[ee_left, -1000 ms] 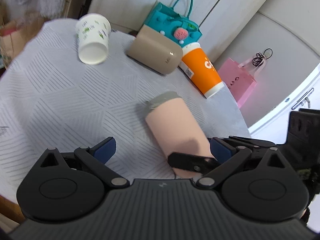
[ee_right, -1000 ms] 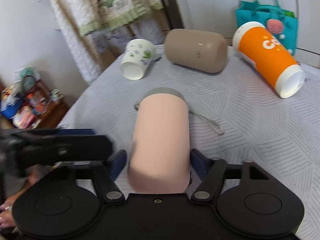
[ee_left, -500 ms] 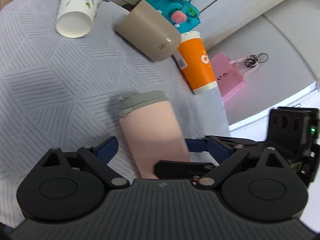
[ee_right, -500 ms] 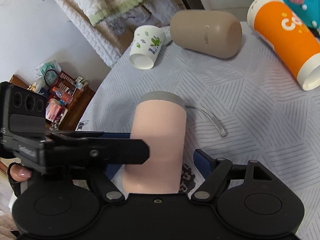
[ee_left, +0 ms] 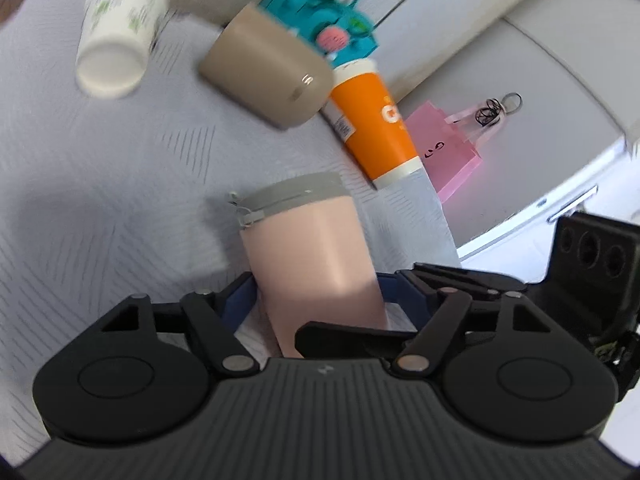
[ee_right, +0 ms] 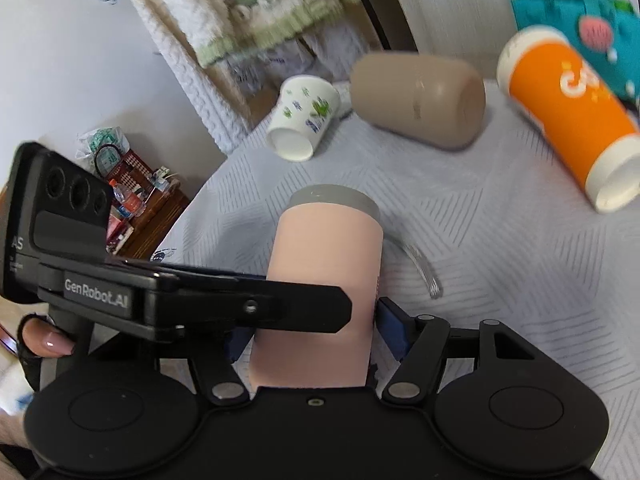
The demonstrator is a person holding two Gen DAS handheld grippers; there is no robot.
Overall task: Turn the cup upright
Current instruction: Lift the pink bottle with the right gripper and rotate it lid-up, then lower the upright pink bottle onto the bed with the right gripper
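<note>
I hold the pink cup [ee_right: 324, 280] at the lower centre of both wrist views, its grey lid [ee_right: 334, 197] pointing away from me toward the middle of the grey patterned tablecloth [ee_right: 500, 240]. My right gripper [ee_right: 308, 340] has both blue pads against the lower body of the cup, so I judge those jaws closed on it. My left gripper [ee_left: 320, 300] reaches in from the left of the right wrist view, 1 black finger crossing the front of the cup; in the left wrist view its pads sit at either side of the body, narrow and apparently in contact. Whether the cup's base rests on the cloth or is clear of it, I cannot tell. I judge the cup to be a rigid insulated tumbler with a smooth matte wall: stiff under squeeze, moderately heavy, liable to slip or rotate between narrow pads. The best hold is on the straight mid-to-lower wall, away from the lid band and the clear strap [ee_right: 420, 264] trailing at its right. 3 other cups lie on their sides in the upper frame: a white printed cup [ee_right: 302, 118], a beige cup [ee_right: 420, 100] and an orange cup [ee_right: 568, 120], all well apart from mine.
</note>
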